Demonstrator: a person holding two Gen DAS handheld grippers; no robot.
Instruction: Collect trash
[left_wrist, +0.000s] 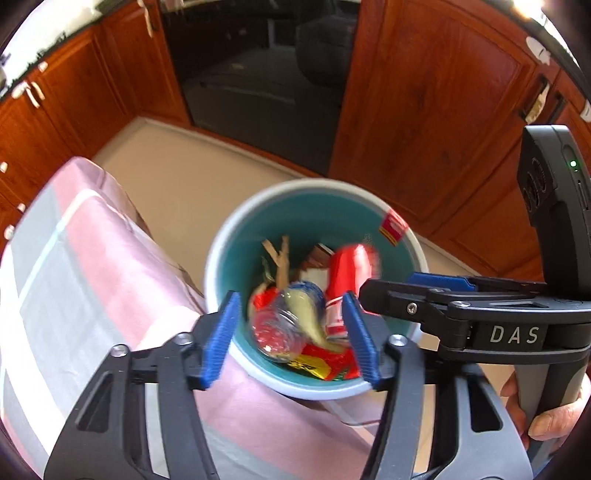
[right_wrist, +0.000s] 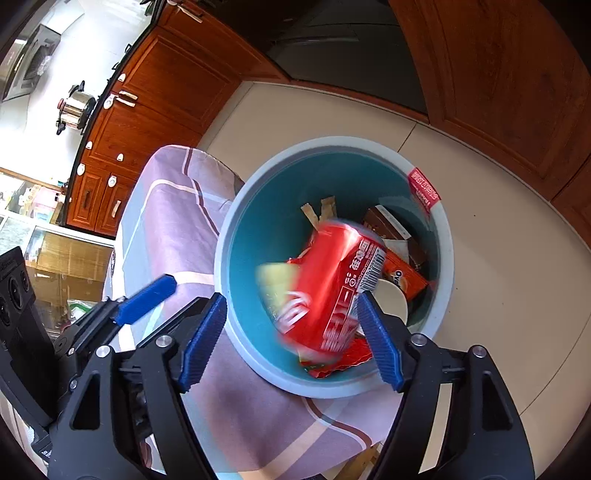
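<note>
The room is a kitchen with red-brown wooden cabinets (right_wrist: 155, 96) and a pale tiled floor (right_wrist: 491, 266). A dark oven door (left_wrist: 258, 74) stands behind the trash bin in the left wrist view. A bench covered with a pink and grey striped cloth (left_wrist: 92, 266) is just beside the trash bin (right_wrist: 236, 221), on its left side.

The trash bin is round, grey outside and teal inside, and it stands on the floor. Inside it lie wrappers, a clear plastic bottle (left_wrist: 280, 325) and pieces of cardboard.

A red soda can (right_wrist: 332, 288) is over the opening of the bin, blurred, and nothing holds it. It lies between the two spread fingers of the right claw (right_wrist: 291, 332), without touching them. The left claw (left_wrist: 291, 336) is also spread wide above the near rim of the bin and pinches nothing.
</note>
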